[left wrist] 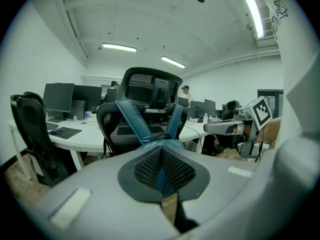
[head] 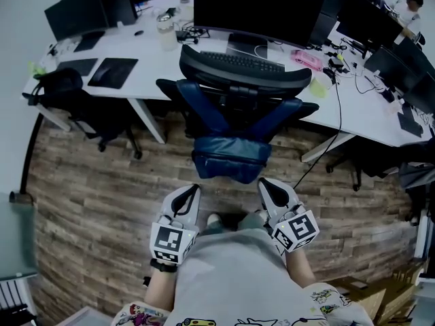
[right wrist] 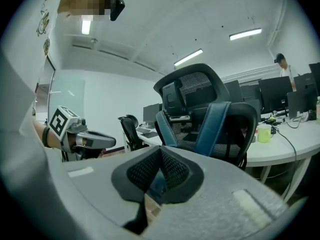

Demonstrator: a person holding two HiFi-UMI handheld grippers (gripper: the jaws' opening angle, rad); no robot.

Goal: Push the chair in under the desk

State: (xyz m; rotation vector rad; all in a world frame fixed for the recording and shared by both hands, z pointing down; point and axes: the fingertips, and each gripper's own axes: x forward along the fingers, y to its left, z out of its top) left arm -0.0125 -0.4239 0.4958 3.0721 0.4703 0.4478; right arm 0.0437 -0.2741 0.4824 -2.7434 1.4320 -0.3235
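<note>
An office chair (head: 234, 107) with a black mesh back, blue straps and a blue lumbar pad stands in front of me, its back towards me and its seat partly under the white desk (head: 146, 56). My left gripper (head: 195, 189) and right gripper (head: 262, 183) are low in the head view, just short of the lumbar pad and not touching it. Both are shut with nothing between the jaws. The left gripper view shows the chair (left wrist: 145, 111) beyond its shut jaws. In the right gripper view the chair (right wrist: 215, 119) also lies ahead of shut jaws.
A large monitor (head: 255, 9), a keyboard, a cup and cables are on the desk. A second black chair (head: 75, 97) stands at the left, another at the right (head: 353, 161). A cable hangs down to the wooden floor (head: 95, 209). A person (head: 410, 2) sits far back right.
</note>
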